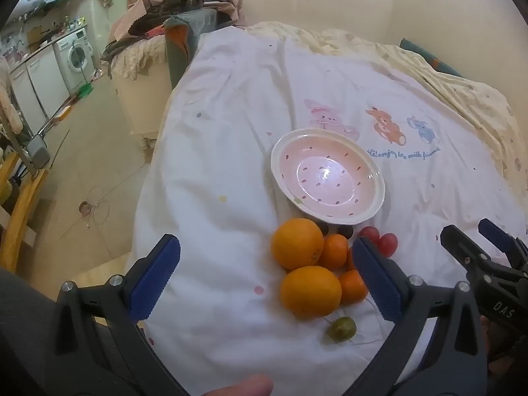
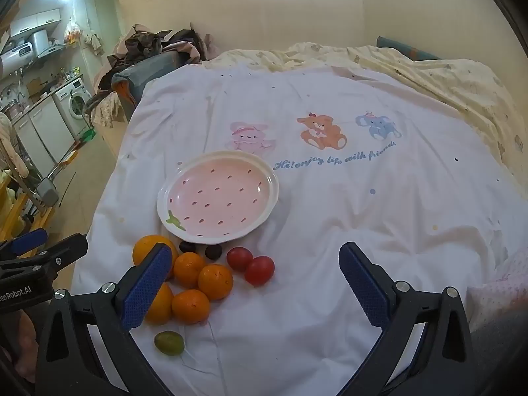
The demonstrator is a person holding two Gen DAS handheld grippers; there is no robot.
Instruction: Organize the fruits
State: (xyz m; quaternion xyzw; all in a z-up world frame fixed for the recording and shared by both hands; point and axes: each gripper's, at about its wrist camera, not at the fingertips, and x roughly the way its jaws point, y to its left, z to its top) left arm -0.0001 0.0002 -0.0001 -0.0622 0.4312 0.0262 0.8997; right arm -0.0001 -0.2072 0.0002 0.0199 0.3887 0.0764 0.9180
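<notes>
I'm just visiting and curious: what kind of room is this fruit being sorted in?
Probably a small home studio: the plate and fruit sit on a bed's cartoon-print quilt, with a washing machine and kitchen counter alongside.

Glossy ceramic plate [image 2: 217, 198] on matt cloth sheet [image 2: 330, 231]

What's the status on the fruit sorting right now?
Left hand-held gripper open, right hand-held gripper open, both empty. Fruit pile on the sheet beside the plate, plate bare. Nothing blocking.
</notes>
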